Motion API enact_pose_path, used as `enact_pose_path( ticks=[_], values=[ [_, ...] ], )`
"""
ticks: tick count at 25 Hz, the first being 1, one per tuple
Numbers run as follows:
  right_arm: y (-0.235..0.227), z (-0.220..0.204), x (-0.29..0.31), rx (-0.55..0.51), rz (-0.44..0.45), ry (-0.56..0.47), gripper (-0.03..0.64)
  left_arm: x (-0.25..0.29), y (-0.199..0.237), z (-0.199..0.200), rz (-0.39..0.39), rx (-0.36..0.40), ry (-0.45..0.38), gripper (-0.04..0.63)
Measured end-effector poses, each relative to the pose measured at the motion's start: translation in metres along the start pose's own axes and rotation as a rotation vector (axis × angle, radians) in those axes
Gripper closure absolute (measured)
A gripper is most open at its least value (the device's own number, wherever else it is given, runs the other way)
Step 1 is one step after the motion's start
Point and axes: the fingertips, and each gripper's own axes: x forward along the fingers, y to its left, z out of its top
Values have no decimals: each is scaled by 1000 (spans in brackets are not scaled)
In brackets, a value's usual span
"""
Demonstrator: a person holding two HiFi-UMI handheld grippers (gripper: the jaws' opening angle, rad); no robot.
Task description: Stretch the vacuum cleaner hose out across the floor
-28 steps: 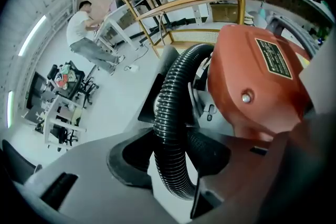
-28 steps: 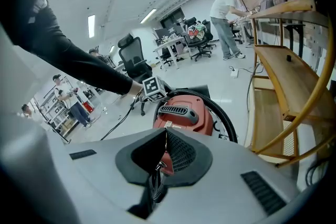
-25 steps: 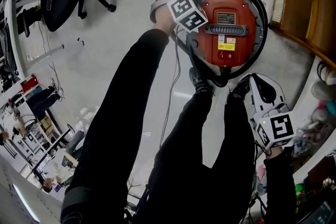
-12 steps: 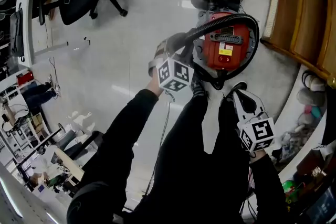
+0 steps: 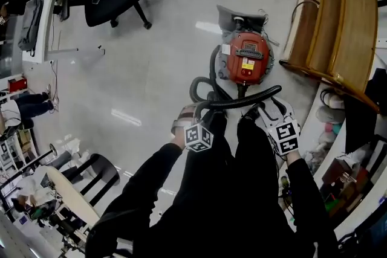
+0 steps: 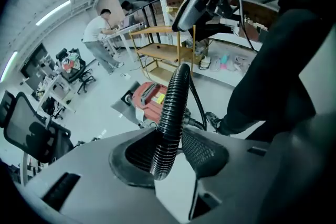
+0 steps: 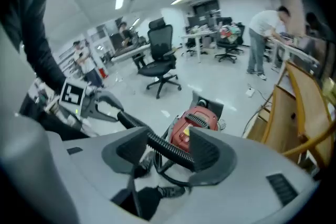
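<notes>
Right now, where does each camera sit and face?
Head view: on the head, looking down at the vacuum cleaner; arms, legs show.
Left gripper view: on the left tool, jaws just tightened on the hose, facing the vacuum cleaner; leg shows.
Right gripper view: on the right tool, jaws just opened round the hose, facing the left tool.
All show the vacuum cleaner.

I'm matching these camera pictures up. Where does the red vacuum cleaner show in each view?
Head view: vacuum cleaner upper centre, on the floor.
Left gripper view: vacuum cleaner left of centre.
Right gripper view: vacuum cleaner near centre.
Shared landmark: wooden shelf beside it.
</notes>
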Motion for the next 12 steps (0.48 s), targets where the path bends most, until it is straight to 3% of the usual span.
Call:
enact_pose_path(
  ticks=[1, 3, 7, 8, 10, 11, 12],
  values=[
    [9, -9, 6, -80, 32, 54, 339, -4, -6, -5, -3, -6, 4, 431],
    [31, -34, 21, -251, 91, 149, 279, -12, -16, -14, -1, -7, 10, 434],
    [56, -80, 62, -671, 89, 317, 255, -35, -23, -25, 22, 31, -52, 458],
    [60, -89, 75, -757, 97, 359, 255, -42, -22, -26, 29, 36, -88, 583],
    [77, -113, 100, -876, 178, 452, 259, -53, -27, -35, 13, 35, -124, 581],
    [90, -125, 111, -908, 226, 489, 334, -55, -31, -43, -3, 27, -124, 581],
    [100, -130, 122, -910, 246, 500, 507, -56, -34, -51, -12, 17, -119, 581]
  ],
)
